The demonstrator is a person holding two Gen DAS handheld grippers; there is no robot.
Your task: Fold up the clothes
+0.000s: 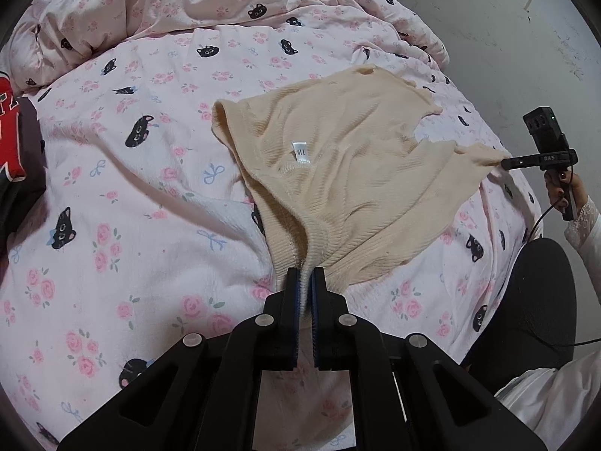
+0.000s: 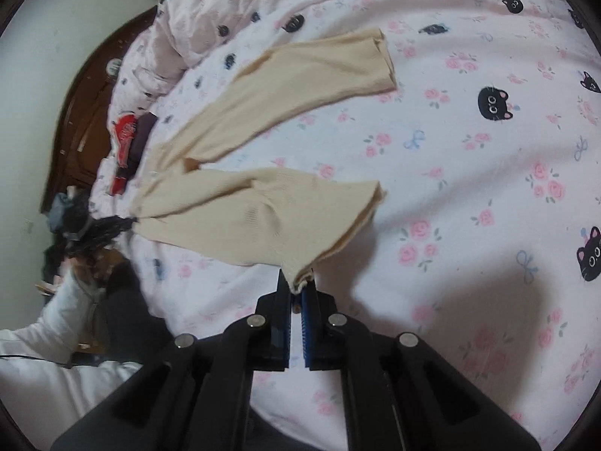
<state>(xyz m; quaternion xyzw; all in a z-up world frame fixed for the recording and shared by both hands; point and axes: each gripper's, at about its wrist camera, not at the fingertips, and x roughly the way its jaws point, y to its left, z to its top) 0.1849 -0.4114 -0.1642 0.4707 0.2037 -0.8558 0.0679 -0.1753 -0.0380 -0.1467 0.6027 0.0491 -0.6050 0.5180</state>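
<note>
Both grippers, left and right, were clamped shut on opposite ends of the beige leggings, which lay spread unfolded on the bedsheet, so folding had not begun.

Open sheet is lying flat to the left of the cream ribbed garment, giving a gripper plenty of room to pass there. In the right wrist view more bare sheet is spreading out on the right side. At the far end the bunched duvet is piling up and blocking the way. A red and dark garment is crowding the left edge, and the person's dark-clad leg is pressing against the near right side.
</note>
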